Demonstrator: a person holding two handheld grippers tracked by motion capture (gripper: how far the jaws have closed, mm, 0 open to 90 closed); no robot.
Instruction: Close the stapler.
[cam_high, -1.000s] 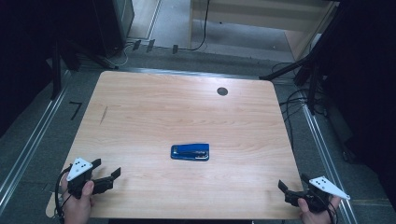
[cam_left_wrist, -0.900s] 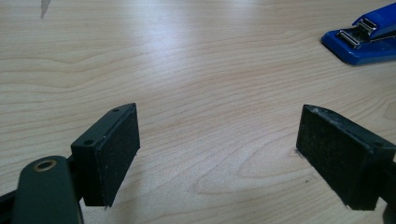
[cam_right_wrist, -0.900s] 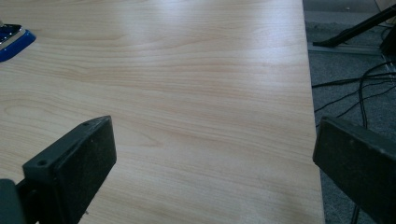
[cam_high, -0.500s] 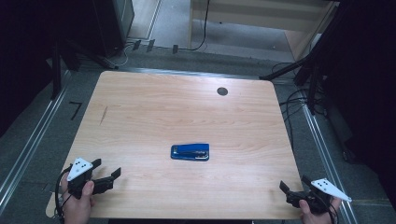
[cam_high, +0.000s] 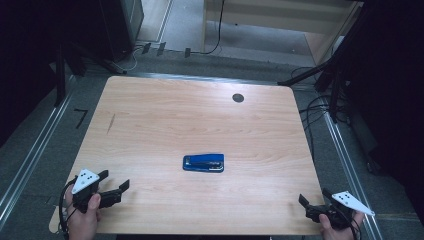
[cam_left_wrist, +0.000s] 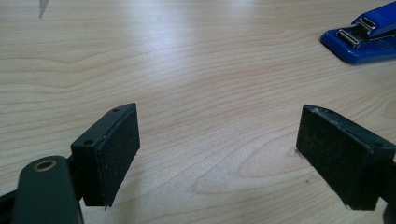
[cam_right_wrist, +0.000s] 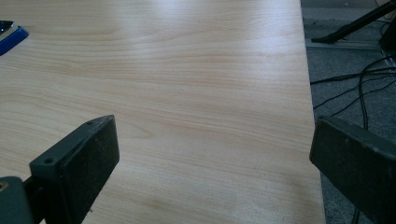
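A blue stapler (cam_high: 203, 163) lies flat near the middle of a wooden table (cam_high: 150, 120). The left gripper (cam_high: 116, 189) and right gripper (cam_high: 303, 201) wait at the near corners, jaws apart and empty. A good reach comes in low, jaws straddling the stapler's narrow sides.

Bare wooden table (cam_high: 165, 125) with dark round hole (cam_high: 238, 98), cables (cam_high: 320, 107) beside.
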